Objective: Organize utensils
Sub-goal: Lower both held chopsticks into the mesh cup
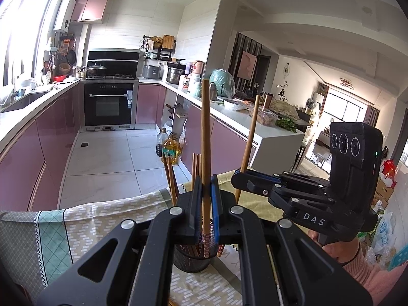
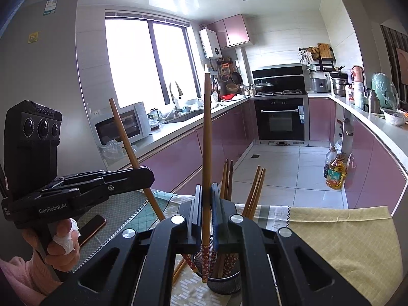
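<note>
At bottom centre, the left gripper pinches one upright chopstick above the black mesh holder; the right gripper clamps another chopstick; behind, more chopsticks lean in the holder on the patterned tablecloth.

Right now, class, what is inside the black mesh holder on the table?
The black mesh holder holds several brown chopsticks standing upright, some ends flower-patterned. The right gripper covers its rim, so its bottom stays unseen.
</note>
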Tool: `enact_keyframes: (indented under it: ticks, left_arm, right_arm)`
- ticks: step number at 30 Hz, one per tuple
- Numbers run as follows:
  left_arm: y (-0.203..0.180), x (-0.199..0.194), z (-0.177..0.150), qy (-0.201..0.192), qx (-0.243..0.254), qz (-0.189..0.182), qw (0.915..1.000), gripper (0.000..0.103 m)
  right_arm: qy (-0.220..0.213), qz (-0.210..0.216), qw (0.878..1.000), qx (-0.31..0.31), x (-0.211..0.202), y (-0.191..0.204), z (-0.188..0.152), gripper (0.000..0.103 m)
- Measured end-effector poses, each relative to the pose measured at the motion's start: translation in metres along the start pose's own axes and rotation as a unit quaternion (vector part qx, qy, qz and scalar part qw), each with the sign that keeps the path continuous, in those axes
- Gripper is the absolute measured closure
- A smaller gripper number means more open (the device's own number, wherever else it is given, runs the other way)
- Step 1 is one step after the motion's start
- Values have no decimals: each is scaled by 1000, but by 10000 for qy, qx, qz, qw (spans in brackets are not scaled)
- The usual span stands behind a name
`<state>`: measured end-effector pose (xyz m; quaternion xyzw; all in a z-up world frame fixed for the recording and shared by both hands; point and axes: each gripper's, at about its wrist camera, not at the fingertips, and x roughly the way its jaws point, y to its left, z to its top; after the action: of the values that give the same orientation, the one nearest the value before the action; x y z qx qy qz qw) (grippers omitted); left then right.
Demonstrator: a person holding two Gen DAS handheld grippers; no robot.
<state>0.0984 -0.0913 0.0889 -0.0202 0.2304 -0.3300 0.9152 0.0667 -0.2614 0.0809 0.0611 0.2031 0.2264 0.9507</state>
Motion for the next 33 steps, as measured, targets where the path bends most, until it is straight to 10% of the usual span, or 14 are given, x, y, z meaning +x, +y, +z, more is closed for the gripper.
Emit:
enact_keyframes:
  ticks: [33]
  left_arm:
    - [-6, 24, 6, 265, 5, 169, 9995, 96]
  right_arm:
    - [154, -181, 9996, 141, 22, -8, -1, 97]
